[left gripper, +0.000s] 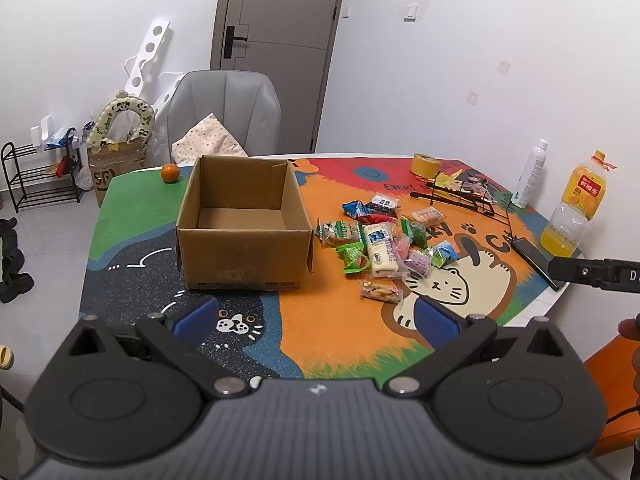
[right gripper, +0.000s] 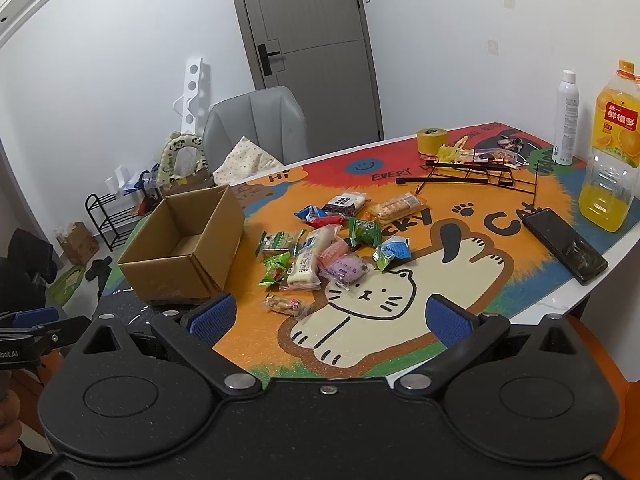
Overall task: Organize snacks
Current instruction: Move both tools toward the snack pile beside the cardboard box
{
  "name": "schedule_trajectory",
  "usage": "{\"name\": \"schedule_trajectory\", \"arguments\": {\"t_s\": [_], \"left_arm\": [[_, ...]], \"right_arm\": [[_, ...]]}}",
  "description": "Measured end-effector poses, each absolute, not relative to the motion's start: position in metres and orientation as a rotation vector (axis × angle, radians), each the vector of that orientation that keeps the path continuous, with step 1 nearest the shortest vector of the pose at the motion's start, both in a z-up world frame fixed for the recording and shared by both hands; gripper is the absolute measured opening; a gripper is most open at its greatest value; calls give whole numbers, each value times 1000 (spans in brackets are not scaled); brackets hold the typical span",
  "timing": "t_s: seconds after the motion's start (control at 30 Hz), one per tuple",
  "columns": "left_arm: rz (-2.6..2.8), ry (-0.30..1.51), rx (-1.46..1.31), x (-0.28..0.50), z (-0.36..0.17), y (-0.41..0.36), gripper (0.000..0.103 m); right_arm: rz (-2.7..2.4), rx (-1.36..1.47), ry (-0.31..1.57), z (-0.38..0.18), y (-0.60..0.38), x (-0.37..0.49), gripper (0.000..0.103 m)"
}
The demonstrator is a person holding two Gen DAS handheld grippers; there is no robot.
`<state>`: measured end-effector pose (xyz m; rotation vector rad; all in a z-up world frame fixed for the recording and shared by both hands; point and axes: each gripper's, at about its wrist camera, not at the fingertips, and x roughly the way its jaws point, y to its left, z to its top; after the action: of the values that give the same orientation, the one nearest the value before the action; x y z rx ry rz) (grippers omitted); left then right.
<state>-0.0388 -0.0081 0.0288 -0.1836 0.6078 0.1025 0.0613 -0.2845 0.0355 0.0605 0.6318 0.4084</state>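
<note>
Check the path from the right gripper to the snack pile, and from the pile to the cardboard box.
Nothing visible blocks either. The right gripper, jaws open, faces bare mat before the snack pile. The open, empty cardboard box sits just left of it.

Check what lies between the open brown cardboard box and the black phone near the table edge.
The pile of wrapped snack packets lies on the colourful cat-print mat between the cardboard box and the phone. Both wrist views show it.

box [left gripper: 244,224]: open, empty, on desk [left gripper: 328,332]
snacks [left gripper: 384,244]: piled just right of box
left gripper [left gripper: 316,320]: spread wide, holding nothing
</note>
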Motion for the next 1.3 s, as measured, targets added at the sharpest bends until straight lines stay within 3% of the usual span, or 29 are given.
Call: {"name": "schedule_trajectory", "arguments": {"t_s": [1.3], "left_arm": [[91,597,-170,-43,34,-12,103]], "right_arm": [[408,25,603,39,-277,54,103]]}}
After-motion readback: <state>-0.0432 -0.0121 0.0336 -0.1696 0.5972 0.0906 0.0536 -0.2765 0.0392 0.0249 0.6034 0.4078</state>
